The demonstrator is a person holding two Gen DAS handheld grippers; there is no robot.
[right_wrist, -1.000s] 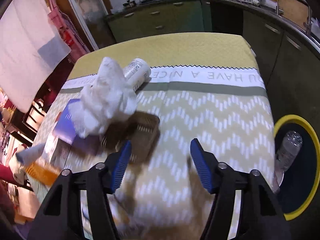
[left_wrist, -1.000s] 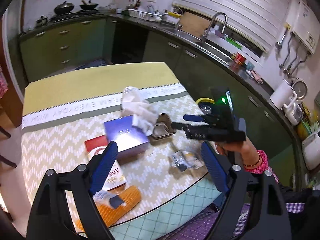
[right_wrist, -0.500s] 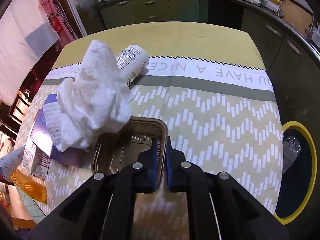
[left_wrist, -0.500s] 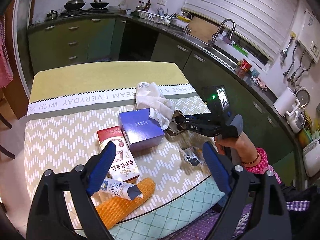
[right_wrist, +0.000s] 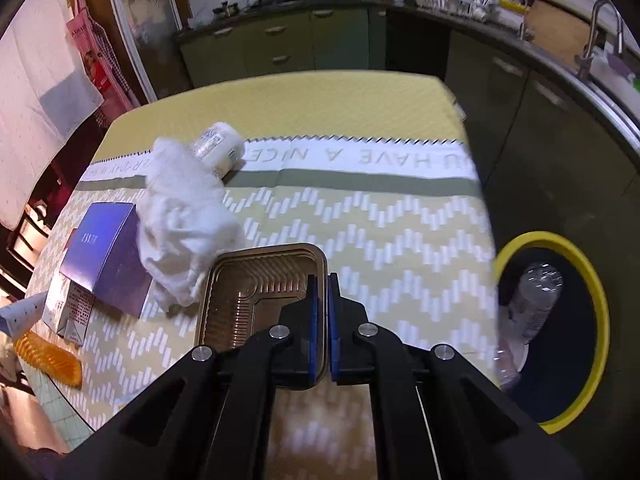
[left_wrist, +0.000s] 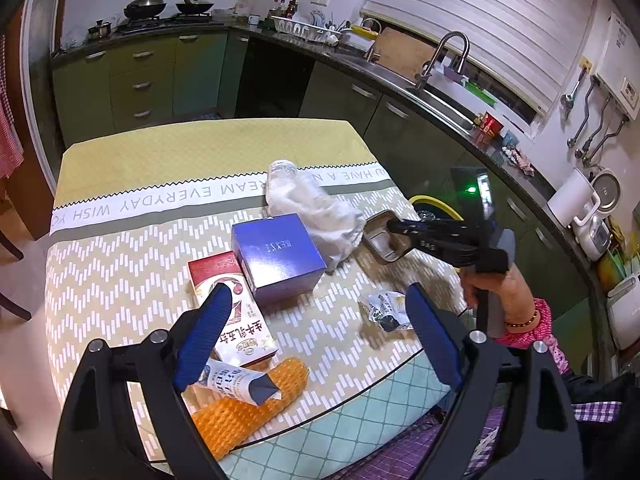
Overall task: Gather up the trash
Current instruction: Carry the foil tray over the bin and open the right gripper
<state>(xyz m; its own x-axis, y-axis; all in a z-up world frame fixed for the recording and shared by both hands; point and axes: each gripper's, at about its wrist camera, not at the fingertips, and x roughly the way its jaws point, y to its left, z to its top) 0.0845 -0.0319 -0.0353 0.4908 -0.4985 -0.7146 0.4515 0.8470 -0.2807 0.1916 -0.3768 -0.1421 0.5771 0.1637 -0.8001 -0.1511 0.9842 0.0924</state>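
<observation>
My right gripper (right_wrist: 320, 292) is shut on the rim of a brown plastic tray (right_wrist: 256, 292) and holds it just above the table, tilted; it also shows in the left wrist view (left_wrist: 394, 226) with the tray (left_wrist: 382, 236). A crumpled white tissue (right_wrist: 180, 216) lies beside the tray. My left gripper (left_wrist: 316, 320) is open and empty above the table's near edge. The yellow-rimmed trash bin (right_wrist: 588, 280) stands on the floor to the right, with a clear plastic bottle (right_wrist: 532, 300) inside.
On the table lie a blue box (left_wrist: 276, 256), a red-and-white carton (left_wrist: 232, 316), an orange mesh sleeve (left_wrist: 248, 404), a white tube (left_wrist: 236, 380), a crumpled wrapper (left_wrist: 384, 308) and a white bottle (right_wrist: 216, 148). Green kitchen cabinets (left_wrist: 140, 80) stand behind.
My right gripper closed on the brown tray's rim and has lifted it toward the right. The left gripper pulled back a little and stayed open.
</observation>
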